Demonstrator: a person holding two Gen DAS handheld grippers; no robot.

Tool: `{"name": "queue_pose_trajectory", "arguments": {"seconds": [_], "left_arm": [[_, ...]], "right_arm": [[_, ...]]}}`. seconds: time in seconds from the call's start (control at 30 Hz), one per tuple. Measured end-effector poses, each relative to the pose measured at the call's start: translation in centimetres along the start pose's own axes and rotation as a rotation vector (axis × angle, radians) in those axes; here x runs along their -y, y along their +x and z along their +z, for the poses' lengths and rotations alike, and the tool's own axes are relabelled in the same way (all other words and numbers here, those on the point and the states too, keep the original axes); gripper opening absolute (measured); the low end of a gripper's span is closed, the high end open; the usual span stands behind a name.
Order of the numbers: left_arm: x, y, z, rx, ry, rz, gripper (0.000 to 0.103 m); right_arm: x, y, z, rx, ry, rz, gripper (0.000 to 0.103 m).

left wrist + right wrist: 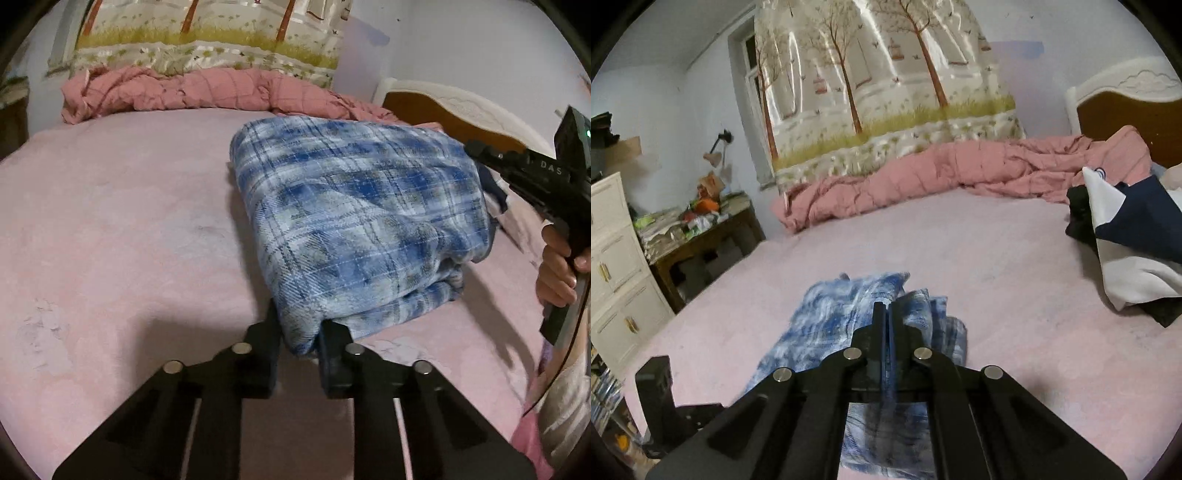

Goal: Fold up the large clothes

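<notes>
Blue-and-white plaid fleece garment (pixel 354 221) lies folded on our pink bed (pixel 110 240). Our left hand-held gripper (pixel 300 343) pinches its near corner; our right hand-held gripper (pixel 887 314) is clamped on its edge.

Fuzzy plaid fleece garment (pixel 354 221) on a matt, soft pink bedsheet (pixel 129 240).

Both tools are black. The left tool (pixel 299 343) has flat arms with four round silver pins. The right tool (pixel 532 177) at three o'clock shows white letters "DAS", a small green light and a thin black cable below the hand (pixel 559 269).
</notes>
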State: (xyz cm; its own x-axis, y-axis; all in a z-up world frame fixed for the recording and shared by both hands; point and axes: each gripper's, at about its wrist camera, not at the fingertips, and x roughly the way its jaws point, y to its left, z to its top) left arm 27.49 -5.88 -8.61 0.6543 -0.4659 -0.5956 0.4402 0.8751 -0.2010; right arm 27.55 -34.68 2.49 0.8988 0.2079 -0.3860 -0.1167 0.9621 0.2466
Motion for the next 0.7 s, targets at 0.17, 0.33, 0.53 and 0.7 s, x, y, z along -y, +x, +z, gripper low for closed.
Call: {"name": "queue_pose_trajectory", "arguments": {"seconds": [0.17, 0.33, 0.53, 0.7], "left_arm": [[0.2, -0.3, -0.6, -0.009, 0.001, 0.047, 0.012], [0.4, 0.0, -0.9, -0.028, 0.006, 0.063, 0.012], [0.4, 0.0, -0.9, -0.016, 0.016, 0.071, 0.012], [0.8, -0.4, -1.2, 0.004, 0.022, 0.092, 0.012]], "right_arm": [[0.4, 2.1, -1.9, -0.061, -0.023, -0.084, 0.001], [1.6, 0.5, -4.0, 0.000, 0.003, -0.088, 0.022], [3.3, -1.6, -5.2, 0.003, 0.069, 0.050, 0.066], [2.8, 0.4, -5.9, -0.096, 0.067, 0.126, 0.006]]}}
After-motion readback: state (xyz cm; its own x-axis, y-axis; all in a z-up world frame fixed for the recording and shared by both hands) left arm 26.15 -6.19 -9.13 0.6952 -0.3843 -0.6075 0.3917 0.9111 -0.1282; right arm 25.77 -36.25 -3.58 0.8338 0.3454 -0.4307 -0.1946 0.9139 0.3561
